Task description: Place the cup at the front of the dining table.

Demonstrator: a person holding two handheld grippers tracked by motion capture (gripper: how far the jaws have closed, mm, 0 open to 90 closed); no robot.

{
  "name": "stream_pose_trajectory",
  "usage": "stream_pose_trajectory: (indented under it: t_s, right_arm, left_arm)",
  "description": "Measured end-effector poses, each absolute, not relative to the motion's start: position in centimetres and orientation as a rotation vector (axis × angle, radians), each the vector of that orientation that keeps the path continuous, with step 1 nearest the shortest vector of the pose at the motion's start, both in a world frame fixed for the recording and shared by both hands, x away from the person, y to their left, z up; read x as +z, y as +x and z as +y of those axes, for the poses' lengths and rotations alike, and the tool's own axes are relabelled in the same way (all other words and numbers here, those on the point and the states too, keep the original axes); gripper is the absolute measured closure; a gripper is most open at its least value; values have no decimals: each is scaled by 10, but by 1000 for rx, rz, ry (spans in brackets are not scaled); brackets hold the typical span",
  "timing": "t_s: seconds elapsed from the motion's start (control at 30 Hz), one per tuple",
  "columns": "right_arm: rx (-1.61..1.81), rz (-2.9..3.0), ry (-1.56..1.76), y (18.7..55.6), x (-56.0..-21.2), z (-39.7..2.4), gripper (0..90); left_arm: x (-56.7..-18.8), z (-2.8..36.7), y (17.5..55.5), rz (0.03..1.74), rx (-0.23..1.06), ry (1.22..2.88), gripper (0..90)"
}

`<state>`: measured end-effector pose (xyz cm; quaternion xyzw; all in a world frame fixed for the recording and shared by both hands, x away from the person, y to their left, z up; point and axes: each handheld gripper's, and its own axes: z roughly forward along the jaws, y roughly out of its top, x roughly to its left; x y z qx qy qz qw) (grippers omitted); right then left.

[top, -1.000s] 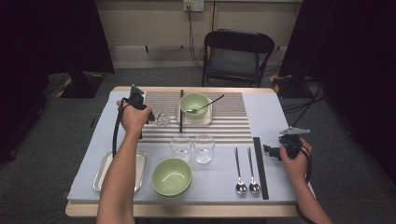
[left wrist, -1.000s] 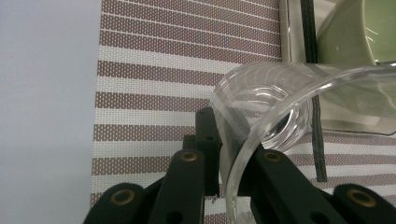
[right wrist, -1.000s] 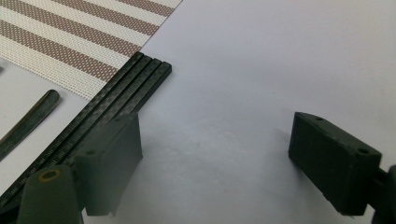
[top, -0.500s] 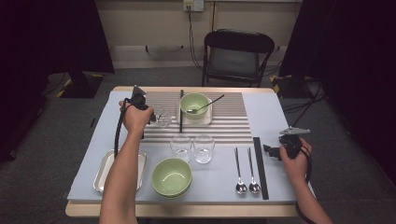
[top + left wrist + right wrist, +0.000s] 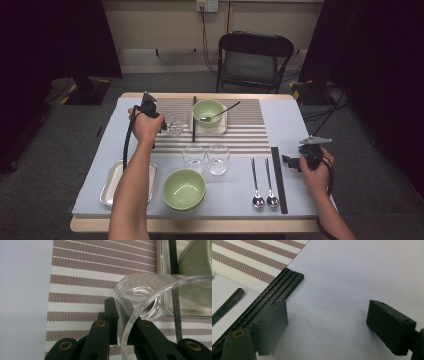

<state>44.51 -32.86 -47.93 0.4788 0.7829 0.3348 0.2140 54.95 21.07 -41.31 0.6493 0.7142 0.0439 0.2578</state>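
Over the table, the high view shows the left gripper (image 5: 159, 123) at the far left of the striped placemat (image 5: 250, 135), clamped on the rim of a clear glass (image 5: 173, 125) that sits just beside the black chopsticks (image 5: 194, 119) and the small green bowl (image 5: 208, 112); whether the glass is resting on the mat or lifted a little is hard to tell from up here. The right gripper (image 5: 292, 161) waits well apart near the table's right edge, beside a long black bar (image 5: 279, 177) and two spoons (image 5: 264, 182). Two more glasses (image 5: 206, 158), a large green bowl (image 5: 184, 189) and a metal tray (image 5: 113, 184) stand nearer the person, and a folding chair (image 5: 255, 59) faces the pale blue table (image 5: 300, 120) in a dark, curtained room. From the left gripper view, the jaws pinch the glass (image 5: 140, 300) wall narrowly, one inside and one outside the rim. From the right gripper view, the jaws stand wide apart over bare tabletop (image 5: 352, 272) with nothing between them. I judge the step to be placing or carrying this glass; next it calls for a steady, upright set-down before letting go.
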Motion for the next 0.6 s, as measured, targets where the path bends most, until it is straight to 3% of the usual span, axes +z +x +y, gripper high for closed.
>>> stream_pose_trajectory:
  t_s: [0.6]
  right_arm:
    - [928,2172,1328,445,-479,-329,162]
  left_arm:
    - [-418,208,552,1947,143,1767,856]
